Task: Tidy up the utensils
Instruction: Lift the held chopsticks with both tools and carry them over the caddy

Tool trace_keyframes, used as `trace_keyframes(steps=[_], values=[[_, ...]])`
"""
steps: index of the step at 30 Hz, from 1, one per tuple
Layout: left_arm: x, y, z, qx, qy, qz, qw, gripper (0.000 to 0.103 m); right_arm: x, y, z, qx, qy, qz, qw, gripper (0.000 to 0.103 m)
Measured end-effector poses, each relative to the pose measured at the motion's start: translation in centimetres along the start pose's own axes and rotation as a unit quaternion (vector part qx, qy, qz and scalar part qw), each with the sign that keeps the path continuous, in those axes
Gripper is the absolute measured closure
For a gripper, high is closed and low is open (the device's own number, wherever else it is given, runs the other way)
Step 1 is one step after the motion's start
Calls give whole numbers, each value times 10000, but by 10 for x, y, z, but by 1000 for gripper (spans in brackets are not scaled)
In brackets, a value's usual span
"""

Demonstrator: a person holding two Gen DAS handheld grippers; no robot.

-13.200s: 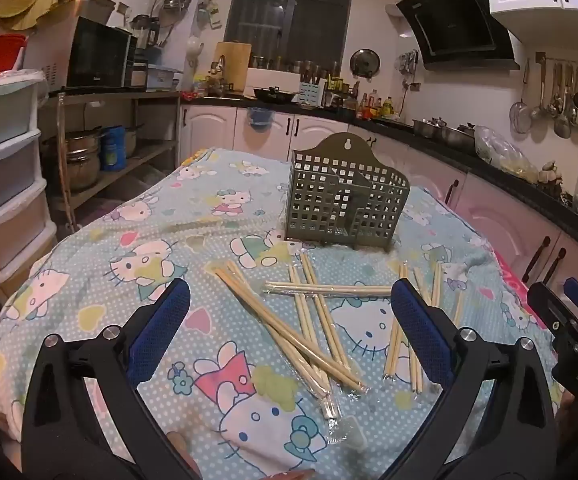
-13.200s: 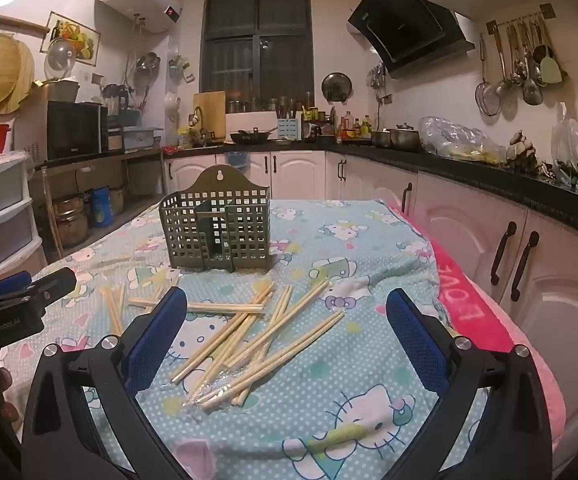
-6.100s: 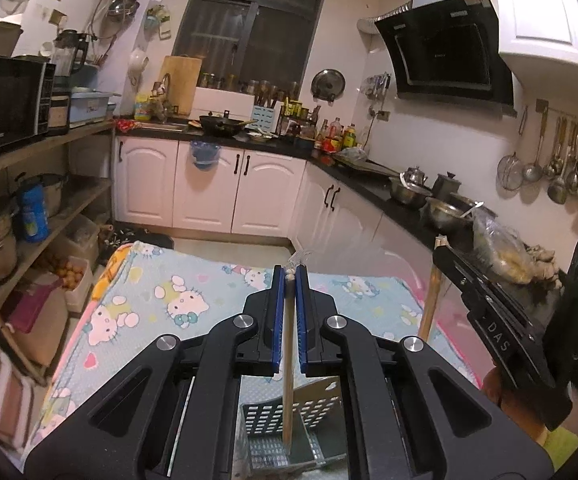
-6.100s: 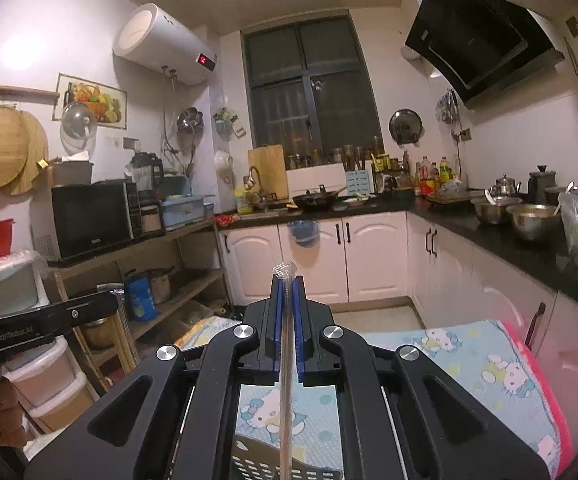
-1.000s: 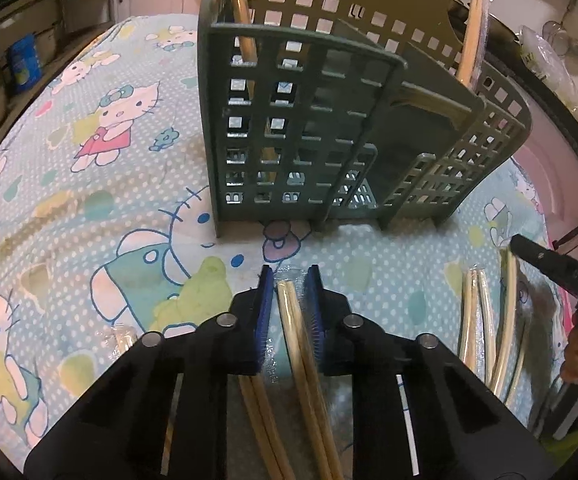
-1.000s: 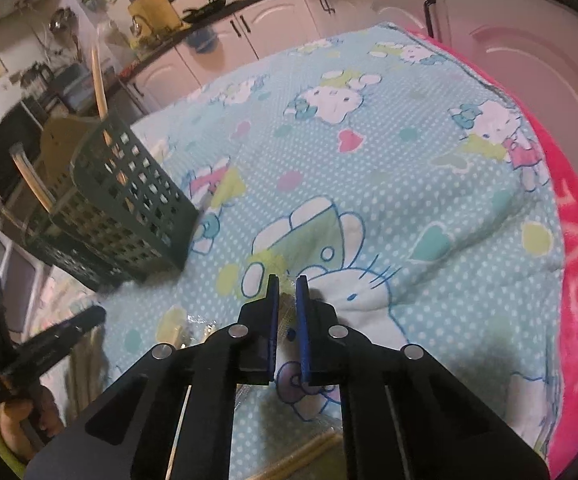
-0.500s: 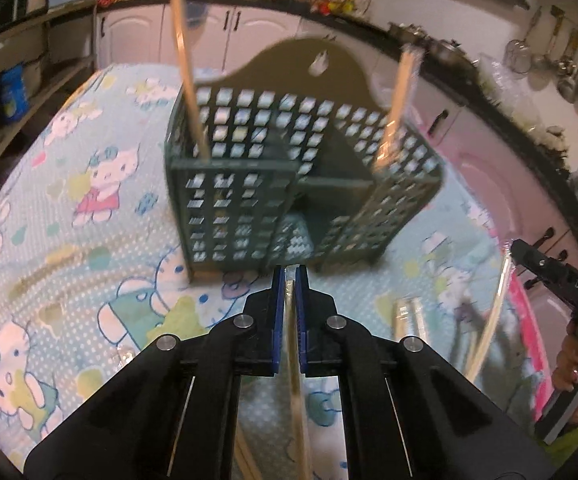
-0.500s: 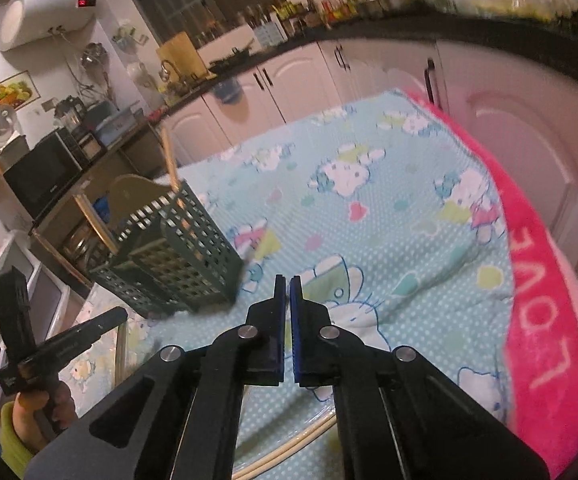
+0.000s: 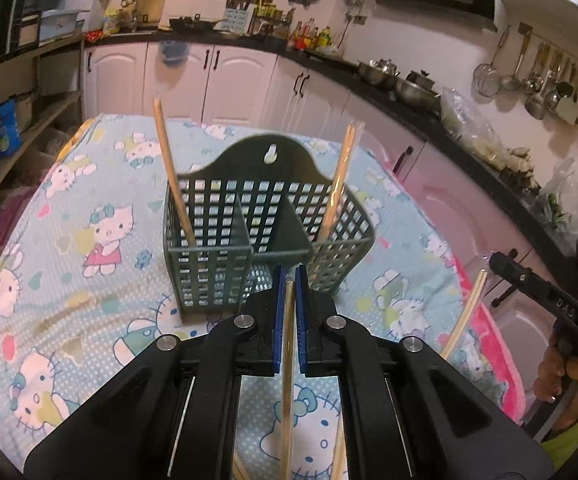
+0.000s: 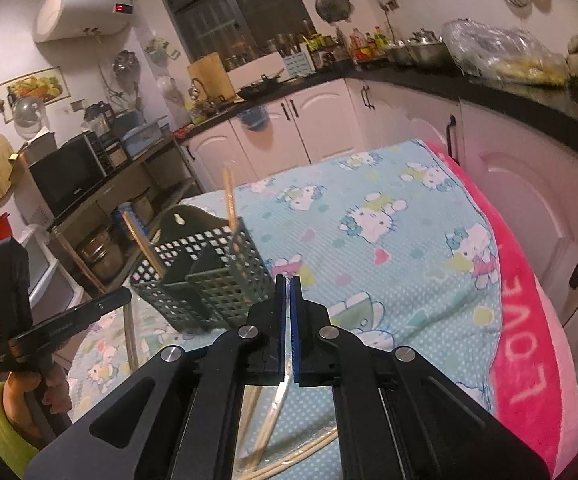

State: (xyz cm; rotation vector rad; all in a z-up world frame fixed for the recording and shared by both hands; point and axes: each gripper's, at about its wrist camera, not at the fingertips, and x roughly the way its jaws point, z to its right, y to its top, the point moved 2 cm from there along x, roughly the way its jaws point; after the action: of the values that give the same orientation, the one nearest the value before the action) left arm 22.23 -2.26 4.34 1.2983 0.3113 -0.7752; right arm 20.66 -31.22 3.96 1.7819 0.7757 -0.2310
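Left gripper (image 9: 287, 280): jaws closed on a wrapped chopstick pair (image 9: 287, 380), stick running back from the blue pads toward the camera, lower end hanging free above the cloth.
Right gripper (image 10: 286, 284): jaws likewise closed, pinching a clear-sleeved chopstick pair (image 10: 275, 412); sleeve kinked just behind the pads, sticks trailing down and left toward the cloth.
Utensil caddy (image 9: 265, 236): grey-green lattice holder, upright on the table, just beyond the left gripper; divided into compartments, middle one apparently empty.
Contents: one chopstick pair (image 9: 169, 168) leaning in the far-left corner, another (image 9: 339, 184) leaning in the right compartment.
Loose stock: further chopsticks (image 10: 297, 452) lying on the cloth near the right gripper; count not readable.
Table (image 9: 69, 272): covered with a blue cartoon-cat cloth, pink towel along the right edge.
Step in hand, by judgement: carry phase, both pairs lifted clear and headed for the caddy.
Next move, by judgement: tip each pair toward vertical, bring the lower ends over an open compartment, lower past the rim, then release; ends of the two pairs to be kept apart on approach, rim snag the likeliest fault.
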Motion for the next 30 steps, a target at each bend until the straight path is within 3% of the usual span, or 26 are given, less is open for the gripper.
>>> trace_keyframes(steps=[20,30], values=[[-44,35,1,77,-315,576,9978,102,-22,22,-64,-612,426,320,9967,101],[-65,64,1,133,-360,870,9955,102,-34,53,-100,-946,610,643,9916,101]])
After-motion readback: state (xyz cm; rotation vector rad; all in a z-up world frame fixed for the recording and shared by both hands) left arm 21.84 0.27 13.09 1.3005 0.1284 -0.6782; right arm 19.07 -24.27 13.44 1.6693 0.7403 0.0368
